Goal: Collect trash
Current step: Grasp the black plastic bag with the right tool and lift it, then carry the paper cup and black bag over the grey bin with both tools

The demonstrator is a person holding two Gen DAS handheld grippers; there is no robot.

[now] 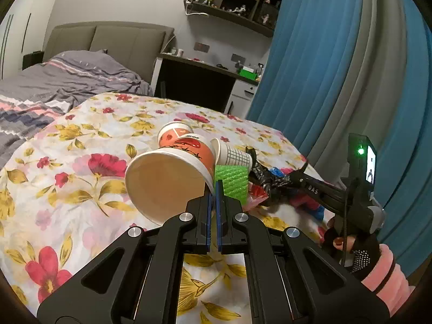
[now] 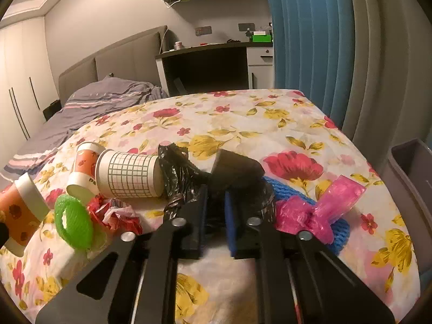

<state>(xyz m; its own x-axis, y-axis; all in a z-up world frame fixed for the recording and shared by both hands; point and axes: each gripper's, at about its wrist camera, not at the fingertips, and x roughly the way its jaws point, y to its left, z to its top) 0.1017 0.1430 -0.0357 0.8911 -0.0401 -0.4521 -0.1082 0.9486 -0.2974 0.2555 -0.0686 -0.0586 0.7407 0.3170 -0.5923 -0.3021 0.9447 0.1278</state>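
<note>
Left tool (image 1: pixel 215 189) — pinching orange cup (image 1: pixel 172 175) rim | right tool (image 2: pixel 216 205) — clamped on black bag (image 2: pixel 186 178)

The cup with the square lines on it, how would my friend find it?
Look at the flowery bedspread, where trash lies in a heap. The white grid-pattern paper cup lies on its side between an orange paper cup and a crumpled black plastic bag. Only it has thin dark squares; the other cups are orange.

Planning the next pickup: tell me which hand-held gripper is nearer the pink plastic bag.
Right. The right hand-held gripper, shut on the black plastic bag, sits just beside the pink plastic bag. The left hand-held gripper holds an orange paper cup farther away.
</note>
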